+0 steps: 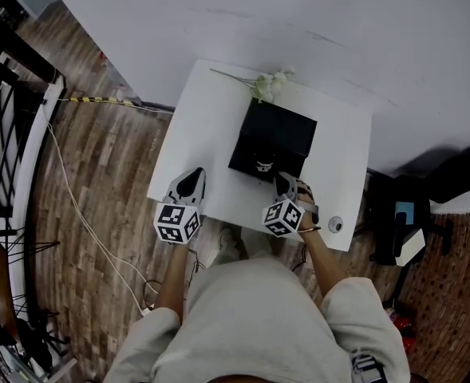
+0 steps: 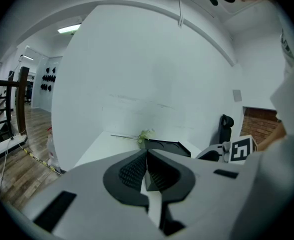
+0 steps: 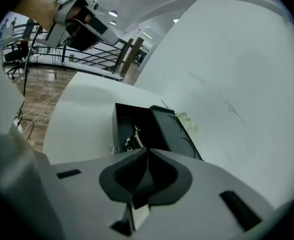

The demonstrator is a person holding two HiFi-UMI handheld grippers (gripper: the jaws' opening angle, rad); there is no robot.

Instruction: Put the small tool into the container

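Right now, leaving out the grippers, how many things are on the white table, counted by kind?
black container, lid open: 1
small metal tool, inside the container: 1
flower sprig: 1
small round object, too small to identify: 1
Total: 4

Bright, even indoor light; ceiling lamps (image 2: 69,29) glare upper left in both gripper views. Fisheye bending, dark corners. Inside the container (image 3: 121,124) lies shadow.
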